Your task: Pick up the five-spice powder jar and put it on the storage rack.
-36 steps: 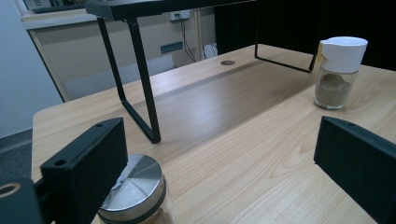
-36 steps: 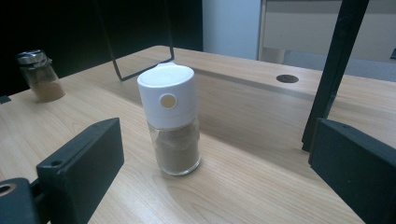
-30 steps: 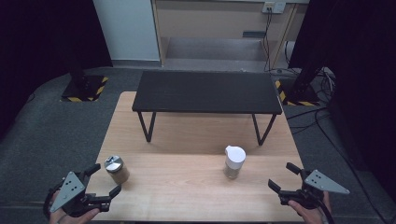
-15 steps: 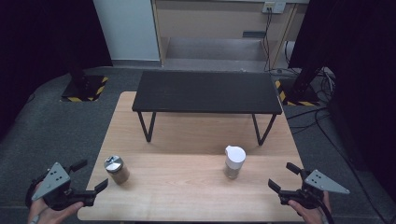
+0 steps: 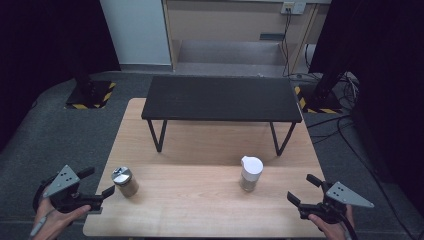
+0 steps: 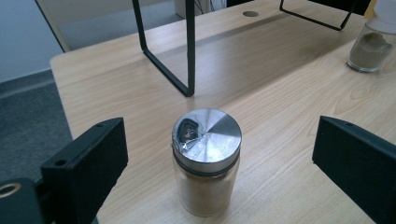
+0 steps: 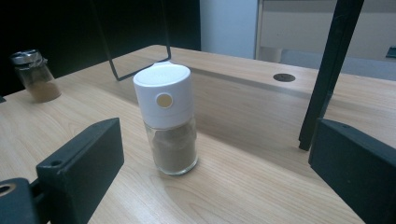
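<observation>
So there are two spice jars on the wooden surface (image 5: pixel 200 210), both upright. The metal-lid jar (image 5: pixel 125 181) sits at lower left of the high view, with the left hand-held gripper (image 5: pixel 100 182) just beside it at the surface's left edge, jaws spread wide and not touching it. In the left gripper view that jar stands centred between the two jaws. The white-cap jar (image 5: pixel 250 173) is right of centre, and the right hand-held gripper (image 5: pixel 304 188) sits near it at lower right, jaws apart too, nothing in them. A small black bench (image 5: pixel 222 98) stands behind both jars.
</observation>
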Demonstrator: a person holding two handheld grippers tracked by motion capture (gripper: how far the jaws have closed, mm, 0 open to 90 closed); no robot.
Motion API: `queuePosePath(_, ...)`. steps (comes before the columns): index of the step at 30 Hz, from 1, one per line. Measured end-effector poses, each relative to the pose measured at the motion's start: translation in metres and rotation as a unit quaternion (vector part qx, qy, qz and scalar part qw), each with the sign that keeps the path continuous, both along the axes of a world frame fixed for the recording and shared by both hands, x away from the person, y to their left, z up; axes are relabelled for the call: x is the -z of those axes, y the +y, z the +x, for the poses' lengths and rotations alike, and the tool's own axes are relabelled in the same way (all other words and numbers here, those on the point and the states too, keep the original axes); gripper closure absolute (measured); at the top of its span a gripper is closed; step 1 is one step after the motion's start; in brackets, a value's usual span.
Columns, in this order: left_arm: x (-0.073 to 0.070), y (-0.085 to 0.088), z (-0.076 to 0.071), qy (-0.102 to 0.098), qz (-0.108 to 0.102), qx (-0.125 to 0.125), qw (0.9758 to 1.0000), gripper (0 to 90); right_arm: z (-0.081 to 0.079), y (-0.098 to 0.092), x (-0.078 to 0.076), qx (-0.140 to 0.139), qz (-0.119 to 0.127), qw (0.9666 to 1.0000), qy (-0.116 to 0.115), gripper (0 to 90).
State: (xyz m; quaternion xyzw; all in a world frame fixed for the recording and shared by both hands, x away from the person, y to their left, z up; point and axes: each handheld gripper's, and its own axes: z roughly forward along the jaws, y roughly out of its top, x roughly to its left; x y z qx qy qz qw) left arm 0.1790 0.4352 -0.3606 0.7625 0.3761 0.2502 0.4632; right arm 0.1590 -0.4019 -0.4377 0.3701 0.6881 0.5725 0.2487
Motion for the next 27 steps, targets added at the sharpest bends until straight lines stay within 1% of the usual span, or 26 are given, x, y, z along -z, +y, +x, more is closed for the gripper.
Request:
queuePosePath(2,0.004,-0.001,0.007,0.005,0.007,0.004,1.0000,2.4,0.000,0.000,0.000,0.000,0.000,1.0000,0.000,3.7)
queuePosePath(3,0.004,-0.001,0.007,0.005,0.007,0.004,1.0000,2.7,0.000,0.000,0.000,0.000,0.000,1.0000,0.000,3.7)
queuePosePath(4,0.006,-0.003,0.011,0.011,0.016,0.003,0.9998,3.1,0.000,0.000,0.000,0.000,0.000,1.0000,0.001,3.7)
queuePosePath(5,0.008,-0.004,0.014,0.013,0.017,0.002,0.9998,3.2,0.000,0.000,0.000,0.000,0.000,1.0000,0.001,3.8)
queuePosePath(6,0.008,-0.004,0.014,0.013,0.017,0.002,0.9998,3.3,0.000,0.000,0.000,-0.001,-0.001,1.0000,0.001,4.0)
queuePosePath(8,0.014,-0.006,0.021,0.018,0.018,0.000,0.9997,3.9,0.000,0.000,0.000,-0.001,-0.002,1.0000,0.001,4.0)
queuePosePath(9,0.014,-0.006,0.021,0.018,0.018,0.000,0.9997,3.9,0.000,0.000,0.000,0.000,-0.002,1.0000,0.001,4.0)
queuePosePath(10,0.019,-0.006,0.025,0.022,0.013,0.001,0.9997,4.2,0.000,0.000,0.000,0.000,-0.002,1.0000,0.000,4.1)
queuePosePath(11,0.019,-0.006,0.025,0.022,0.013,0.001,0.9997,4.5,0.000,0.000,0.000,0.000,-0.002,1.0000,0.000,4.1)
queuePosePath(16,0.027,-0.011,0.038,0.029,0.019,0.010,0.9993,6.2,0.001,0.000,0.000,0.000,-0.003,1.0000,0.001,4.2)
queuePosePath(18,0.028,-0.011,0.040,0.031,0.017,0.011,0.9993,6.5,0.000,0.000,0.000,0.000,-0.003,1.0000,0.000,4.5)
queuePosePath(19,0.032,-0.012,0.044,0.033,0.013,0.010,0.9993,6.8,0.000,0.000,0.000,0.000,-0.004,1.0000,0.000,4.6)
queuePosePath(20,0.033,-0.013,0.046,0.034,0.015,0.011,0.9992,6.8,0.000,0.000,0.000,0.000,-0.004,1.0000,0.001,4.6)
queuePosePath(22,0.037,-0.015,0.049,0.037,0.013,0.010,0.9992,7.7,0.000,0.000,0.000,0.001,-0.003,1.0000,0.001,4.6)
queuePosePath(24,0.039,-0.015,0.050,0.035,0.010,0.011,0.9993,9.3,0.000,0.000,0.000,0.001,-0.003,1.0000,0.001,4.6)
queuePosePath(25,0.041,-0.014,0.051,0.033,0.009,0.012,0.9993,12.2,0.000,0.000,0.000,0.002,-0.003,1.0000,0.001,4.6)
queuePosePath(26,0.046,-0.014,0.051,0.029,0.000,0.014,0.9995,16.9,0.000,0.000,0.000,0.002,-0.003,1.0000,0.001,4.6)
queuePosePath(27,0.046,-0.014,0.051,0.029,0.000,0.014,0.9995,21.4,0.000,0.000,0.000,0.002,-0.003,1.0000,0.001,4.6)
